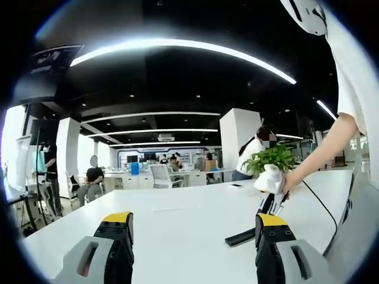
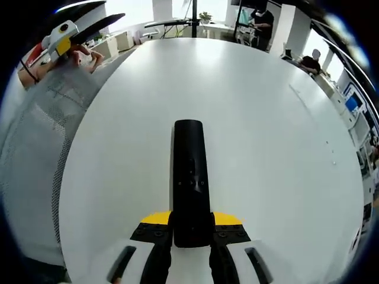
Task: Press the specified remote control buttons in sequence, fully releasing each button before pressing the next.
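A long black remote control (image 2: 190, 171) sticks out forward over the white table (image 2: 278, 136), clamped at its near end by my right gripper (image 2: 190, 229), which is shut on it. Small buttons show on its top face near the middle. In the left gripper view the same remote (image 1: 239, 238) pokes out low over the table (image 1: 177, 219), held by the right gripper (image 1: 272, 205) in a person's hand. My left gripper (image 1: 194, 232) is open, its yellow-tipped jaws wide apart with nothing between them, well left of the remote. It also appears far off as the left gripper (image 2: 61, 36).
A potted green plant (image 1: 272, 158) stands at the table's far right. A black cable (image 1: 323, 207) runs across the table on the right. A grey mesh chair back (image 2: 41, 148) lies along the table's left edge. People sit and stand at desks behind.
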Motion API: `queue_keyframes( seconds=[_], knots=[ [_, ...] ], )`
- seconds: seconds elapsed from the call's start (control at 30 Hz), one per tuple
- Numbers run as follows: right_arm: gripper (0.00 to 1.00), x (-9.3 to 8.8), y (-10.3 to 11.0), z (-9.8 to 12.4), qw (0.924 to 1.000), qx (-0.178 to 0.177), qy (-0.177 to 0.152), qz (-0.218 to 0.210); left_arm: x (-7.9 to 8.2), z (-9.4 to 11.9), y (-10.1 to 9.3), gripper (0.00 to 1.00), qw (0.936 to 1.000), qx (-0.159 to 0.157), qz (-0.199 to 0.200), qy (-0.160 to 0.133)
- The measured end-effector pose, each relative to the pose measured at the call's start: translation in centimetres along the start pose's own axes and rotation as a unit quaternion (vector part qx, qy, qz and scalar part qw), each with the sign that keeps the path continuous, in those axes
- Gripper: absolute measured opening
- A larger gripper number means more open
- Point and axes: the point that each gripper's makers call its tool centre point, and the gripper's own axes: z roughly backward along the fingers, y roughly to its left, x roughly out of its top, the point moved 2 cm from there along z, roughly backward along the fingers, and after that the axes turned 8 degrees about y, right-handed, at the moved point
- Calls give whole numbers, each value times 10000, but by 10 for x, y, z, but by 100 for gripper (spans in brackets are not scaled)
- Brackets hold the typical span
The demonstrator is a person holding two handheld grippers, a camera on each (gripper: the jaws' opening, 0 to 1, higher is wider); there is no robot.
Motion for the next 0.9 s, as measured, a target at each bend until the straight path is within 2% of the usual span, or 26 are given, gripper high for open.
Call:
queue_keyframes(
  seconds=[0.5,0.9],
  knots=[
    [21,3,-24,2,10000,7,68,-57,-2,-1,0,85,10000,-15,-17,71],
    [21,4,-44,1,9998,48,200,81,-3,-1,-1,84,9999,-12,-13,125]
  ],
)
